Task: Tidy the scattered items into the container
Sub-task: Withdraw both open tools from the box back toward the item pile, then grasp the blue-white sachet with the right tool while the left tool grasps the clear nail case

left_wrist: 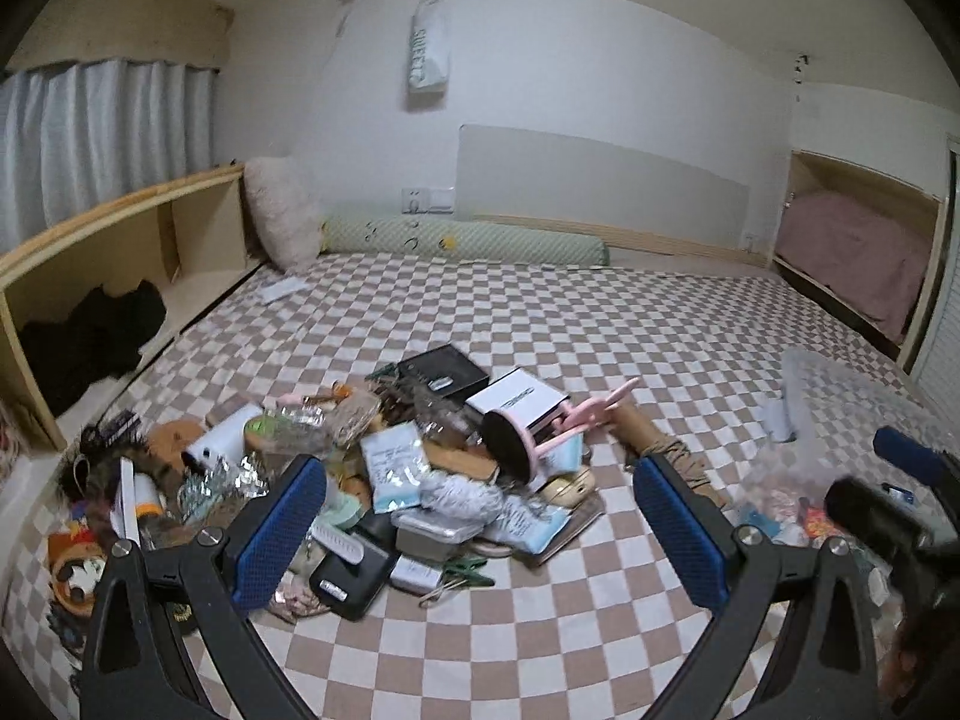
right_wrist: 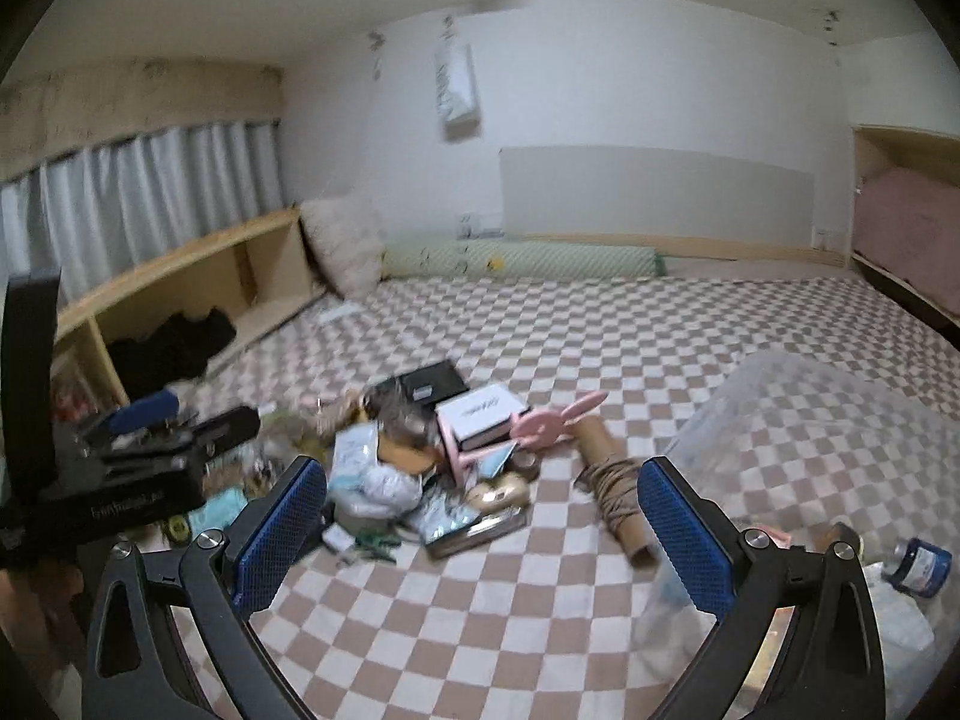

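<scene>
Right now we hold both grippers spread wide and empty above a bed covered in a pink-and-white checked sheet. Our left gripper hangs over the near edge of a pile of scattered items, its blue pads apart and nothing between them. Our right gripper is parted just as wide, with bare checked sheet between its pads and the pile a little beyond.

In the pile we can pick out a black box at the far side, a white box just beside it, and a pink bunny-eared stand leaning against the white box. A cardboard tube wound with brown cord lies on the sheet to the right of the pile, touching its edge. Near the front sit a black case and a green clip.

The container, a clear plastic bin, rests on the bed to the right of the pile, near our right gripper; the sheet's pattern shows through its wall. Some things already lie inside at its near end, among them a dark blue jar.

Along the far wall lies a long green bolster, with a fluffy pillow propped at its left end.
</scene>
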A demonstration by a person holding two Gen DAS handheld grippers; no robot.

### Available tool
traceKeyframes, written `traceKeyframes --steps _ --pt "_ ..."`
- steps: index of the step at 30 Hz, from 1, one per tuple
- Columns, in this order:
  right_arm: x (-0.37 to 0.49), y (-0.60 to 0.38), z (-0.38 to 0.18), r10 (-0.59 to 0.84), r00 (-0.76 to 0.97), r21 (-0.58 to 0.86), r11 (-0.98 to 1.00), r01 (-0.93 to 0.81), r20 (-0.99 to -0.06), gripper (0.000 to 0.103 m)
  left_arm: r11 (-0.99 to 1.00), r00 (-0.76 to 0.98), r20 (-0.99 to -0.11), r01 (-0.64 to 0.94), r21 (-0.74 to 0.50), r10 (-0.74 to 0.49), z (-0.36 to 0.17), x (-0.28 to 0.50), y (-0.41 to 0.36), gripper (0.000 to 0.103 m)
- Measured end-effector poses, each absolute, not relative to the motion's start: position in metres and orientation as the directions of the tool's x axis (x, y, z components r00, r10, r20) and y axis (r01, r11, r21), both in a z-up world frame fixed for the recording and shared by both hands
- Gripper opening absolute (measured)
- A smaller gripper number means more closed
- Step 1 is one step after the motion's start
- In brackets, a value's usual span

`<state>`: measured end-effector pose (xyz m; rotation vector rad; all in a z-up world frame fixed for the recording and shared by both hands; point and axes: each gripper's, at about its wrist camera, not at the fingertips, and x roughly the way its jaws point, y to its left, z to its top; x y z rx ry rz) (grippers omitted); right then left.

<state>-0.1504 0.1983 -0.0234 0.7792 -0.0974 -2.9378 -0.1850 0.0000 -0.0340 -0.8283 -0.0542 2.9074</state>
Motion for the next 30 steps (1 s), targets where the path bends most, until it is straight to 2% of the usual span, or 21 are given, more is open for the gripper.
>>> traceKeyframes --steps 11,18,30 --pt "-0.18 0.179 -0.104 -0.117 -0.767 0.103 -0.992 0.066 -0.63 0.099 -0.998 -0.78 -0.625 0.025 -0.057 0.016 -0.125 -0.193 -0.032 0.103" --pt "-0.197 0.173 -0.135 -0.118 -0.742 0.11 -0.992 0.06 -0.66 0.099 -0.998 -0.757 -0.653 0.042 -0.057 0.005 -0.16 -0.213 -0.035 0.103" --pt "-0.245 0.164 -0.16 -0.123 -0.726 0.102 -0.992 0.073 -0.676 0.097 -0.999 -0.754 -0.657 0.043 -0.028 -0.014 -0.188 -0.242 -0.03 0.103"
